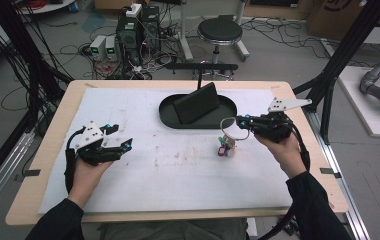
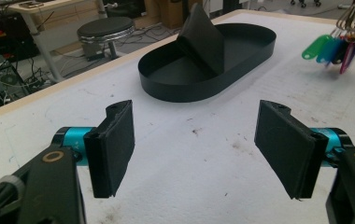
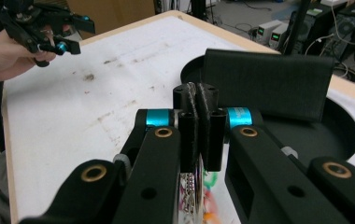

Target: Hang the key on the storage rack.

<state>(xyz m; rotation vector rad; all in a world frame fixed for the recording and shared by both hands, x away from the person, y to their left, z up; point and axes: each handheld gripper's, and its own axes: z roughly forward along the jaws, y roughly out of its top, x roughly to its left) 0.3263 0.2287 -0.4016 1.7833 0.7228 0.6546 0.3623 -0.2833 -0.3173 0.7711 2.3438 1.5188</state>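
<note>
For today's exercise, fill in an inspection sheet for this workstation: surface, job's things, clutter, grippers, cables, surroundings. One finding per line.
Surface: white mat, stained, on a wooden table.
Job's things: bunch of keys with coloured tags, hanging from the right gripper; black oval tray holding a black wallet.
Clutter: nothing seen.
Grippers: left gripper open, apart from everything; right gripper shut on the key ring.
Cables: one trails from each gripper; tangles on the floor.
Surroundings: stool, electronics boxes.

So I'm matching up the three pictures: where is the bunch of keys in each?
High view: bunch of keys hangs right of centre, below the black tray.
Left gripper view: top right corner.
Right gripper view: bottom centre, under the shut right hand-held gripper.
Shared landmark: black tray.
</note>
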